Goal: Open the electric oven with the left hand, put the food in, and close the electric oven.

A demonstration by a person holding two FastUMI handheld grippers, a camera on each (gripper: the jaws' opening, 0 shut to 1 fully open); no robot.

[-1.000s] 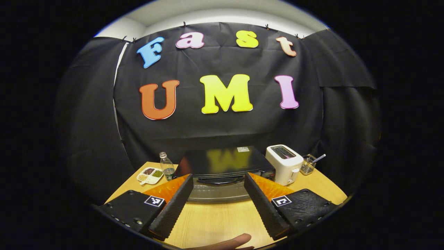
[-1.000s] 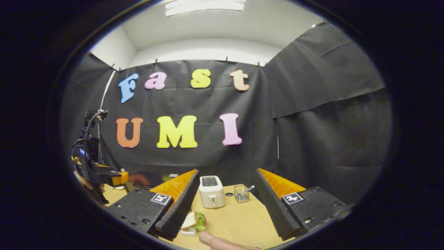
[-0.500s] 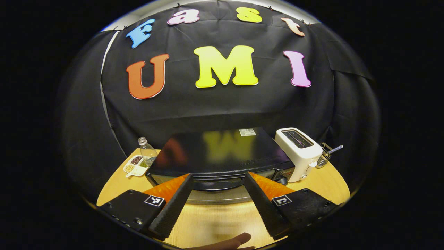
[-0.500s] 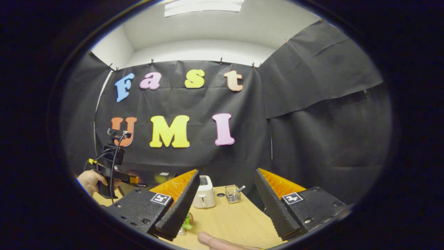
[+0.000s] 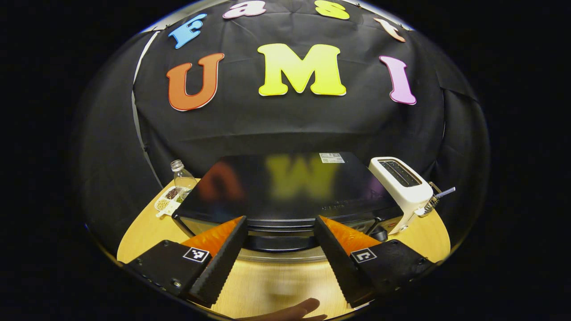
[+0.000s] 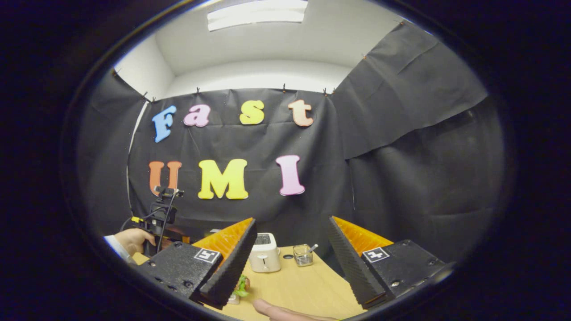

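Both claws spread, left claw [image 5: 277, 261] at oven [image 5: 290, 187].

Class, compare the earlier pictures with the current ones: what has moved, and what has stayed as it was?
The left tool has moved closer to the electric oven, jaws open toward its door handle. Nothing was gripped or released. The oven door stays closed; the toaster and the open right tool stay as before.
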